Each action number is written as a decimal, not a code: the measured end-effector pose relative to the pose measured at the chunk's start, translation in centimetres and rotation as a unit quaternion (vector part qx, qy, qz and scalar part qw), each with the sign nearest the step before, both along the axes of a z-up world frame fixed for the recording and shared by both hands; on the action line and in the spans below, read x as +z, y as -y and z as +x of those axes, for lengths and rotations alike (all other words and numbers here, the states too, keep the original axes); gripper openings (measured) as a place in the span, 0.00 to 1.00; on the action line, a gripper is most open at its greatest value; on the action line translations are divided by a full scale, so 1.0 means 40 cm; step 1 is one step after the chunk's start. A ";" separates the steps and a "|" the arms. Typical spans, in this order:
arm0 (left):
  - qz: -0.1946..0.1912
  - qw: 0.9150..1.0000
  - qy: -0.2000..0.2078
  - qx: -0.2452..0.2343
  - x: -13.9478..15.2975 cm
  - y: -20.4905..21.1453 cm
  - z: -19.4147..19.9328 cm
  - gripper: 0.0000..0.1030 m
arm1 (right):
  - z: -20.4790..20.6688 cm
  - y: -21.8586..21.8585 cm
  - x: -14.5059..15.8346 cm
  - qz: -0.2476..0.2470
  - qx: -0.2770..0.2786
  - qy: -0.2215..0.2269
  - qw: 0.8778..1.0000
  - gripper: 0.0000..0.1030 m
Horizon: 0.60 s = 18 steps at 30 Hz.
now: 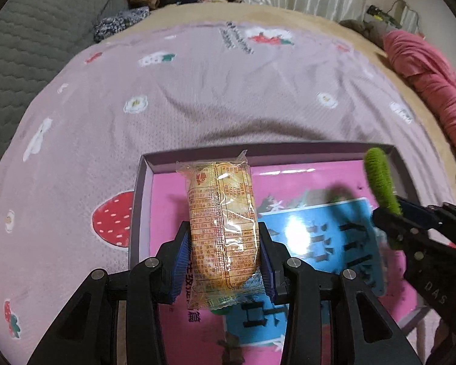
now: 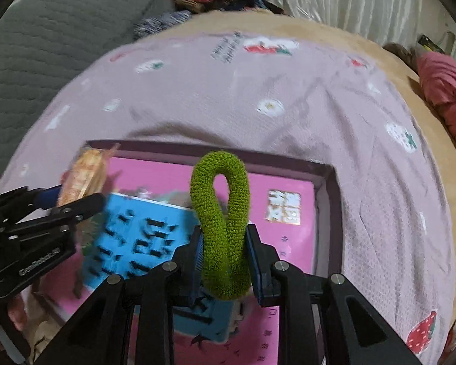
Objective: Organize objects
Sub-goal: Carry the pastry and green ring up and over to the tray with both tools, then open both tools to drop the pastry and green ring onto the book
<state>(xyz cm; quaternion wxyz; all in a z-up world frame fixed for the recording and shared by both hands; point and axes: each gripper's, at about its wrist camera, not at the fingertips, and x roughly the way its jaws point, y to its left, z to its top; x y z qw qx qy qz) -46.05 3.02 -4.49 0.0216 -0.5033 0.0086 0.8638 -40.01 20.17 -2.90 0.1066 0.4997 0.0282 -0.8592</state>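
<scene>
Holding their loads, both grippers hung over the shallow box (image 1: pixel 288 149) on the strawberry-print bedspread (image 1: pixel 197 91).
Left gripper (image 1: pixel 225 261) pinched a wrapped snack cake (image 1: pixel 220 213) between its blue pads, the packet reaching ahead over the box's pink floor; to its right, the right gripper (image 2: pixel 225 255) squeezed a green fuzzy hair tie (image 2: pixel 220 200), its loop standing up past the fingertips above the box.

A clear-wrapped snack pack (image 1: pixel 222 231), golden-yellow inside with brown print on the wrapper, is clamped lengthwise between blue pads, its sealed far end pointing out over the far left corner of the shallow purple box (image 1: pixel 258 149). A fuzzy green hair tie (image 2: pixel 220 222), squeezed into a long upright loop, is pinched above that box's pink and blue printed floor
</scene>
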 end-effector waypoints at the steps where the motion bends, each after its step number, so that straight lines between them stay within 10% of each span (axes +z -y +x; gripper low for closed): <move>1: 0.004 1.000 0.002 0.000 -0.007 0.002 -0.004 0.41 | -0.006 0.001 -0.010 0.002 0.000 0.005 1.000 0.26; 18: -0.006 1.000 0.022 0.006 -0.051 0.004 -0.055 0.42 | -0.046 -0.007 -0.057 -0.023 -0.016 0.023 0.999 0.41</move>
